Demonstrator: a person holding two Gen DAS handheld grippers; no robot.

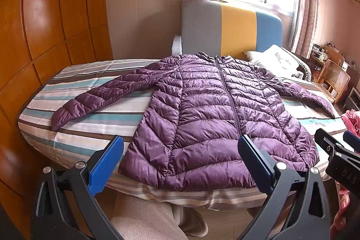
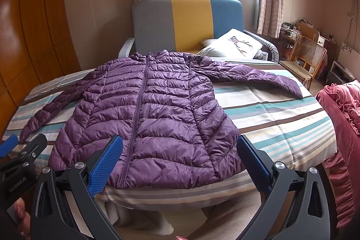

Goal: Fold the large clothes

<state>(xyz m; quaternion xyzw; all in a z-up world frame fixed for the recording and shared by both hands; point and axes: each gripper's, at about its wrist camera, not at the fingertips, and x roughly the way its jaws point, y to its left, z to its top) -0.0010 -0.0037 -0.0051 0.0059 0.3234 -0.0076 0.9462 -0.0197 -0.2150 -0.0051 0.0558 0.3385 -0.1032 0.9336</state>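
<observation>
The right gripper (image 1: 337,145) is cut off at the left-wrist view's edge.

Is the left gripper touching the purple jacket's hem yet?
Apart. In the left wrist view the left gripper hangs open short of the bed edge, its blue pads clear of the purple jacket, with floor visible beneath them.
</observation>
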